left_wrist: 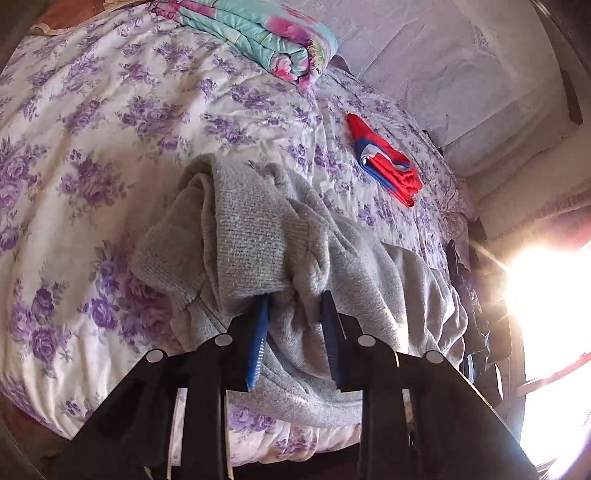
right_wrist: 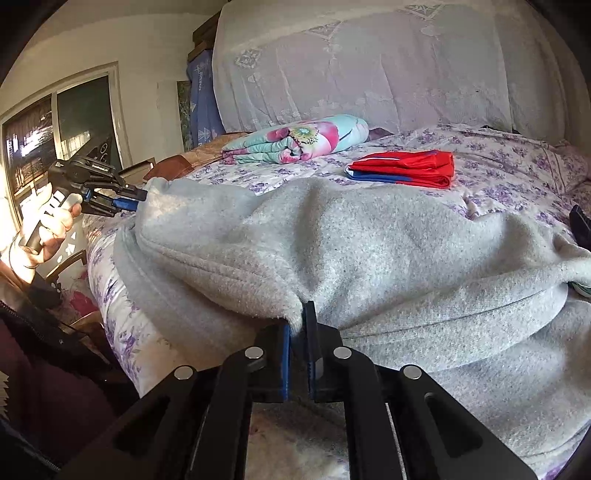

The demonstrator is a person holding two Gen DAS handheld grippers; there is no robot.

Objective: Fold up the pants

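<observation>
Grey fleece pants (right_wrist: 369, 236), spread on the purple-flowered bed (left_wrist: 92, 147), are pinched at two edges, w/ left tongs (left_wrist: 295, 306) & right tongs (right_wrist: 299, 314) both narrowed on cloth, apparently so a fold can be carried over.

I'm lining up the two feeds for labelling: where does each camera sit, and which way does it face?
Left wrist: on the left hand-held gripper, looking down its blue fingers across the bed at the grey pants; only its own fingers show.
Right wrist: on the right hand-held gripper, facing over the pants toward the headboard; shows its own fingers, the left hand-held gripper, the hand holding it, and a dark sleeve.
Shared: pants, red shorts, floral quilt.
</observation>
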